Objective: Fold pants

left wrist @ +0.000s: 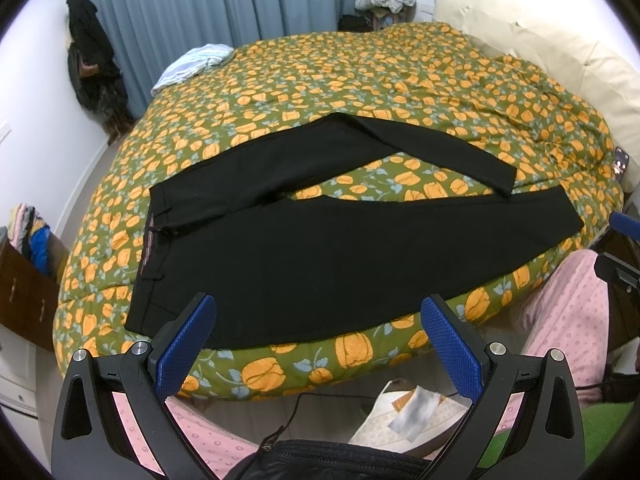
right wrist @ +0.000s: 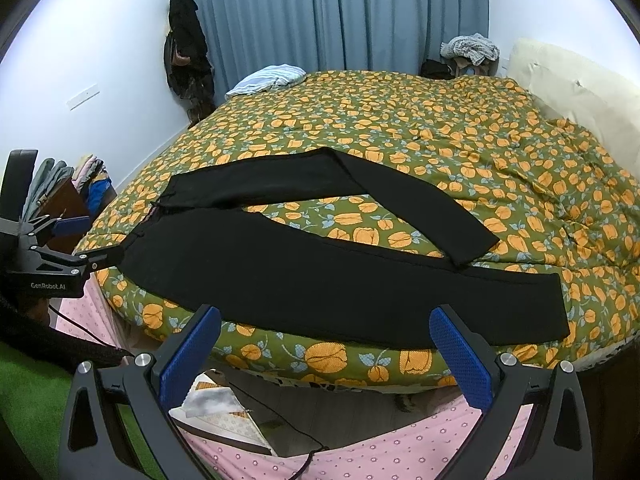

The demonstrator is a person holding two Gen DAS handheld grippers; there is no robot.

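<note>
1. My left gripper [left wrist: 318, 344] sits at the bottom of the left wrist frame, its blue pads spread wide apart with nothing between them, hanging just off the near edge of the bed [left wrist: 360, 80].
2. My right gripper [right wrist: 326, 354] is in the same state at the bottom of the right wrist frame: pads apart, empty, held short of the mattress edge.
3. The black pants [left wrist: 320, 256] lie flat across the middle of both frames on the floral quilt, waistband toward the left, legs running right (the near leg straight along the bed edge, the far leg angled away, so the two open in a narrow V).
4. I judge folding has not begun. The pants look spread out so both grippers can reach them from this side, which is why they lie so close to the near edge.
5. In the right wrist frame, my left gripper shows at the left edge, near the waistband corner; I cannot tell whether it touches the cloth.
6. The next move likely calls for bringing the far leg over onto the near one; the thin fabric may slip or bunch.
</note>
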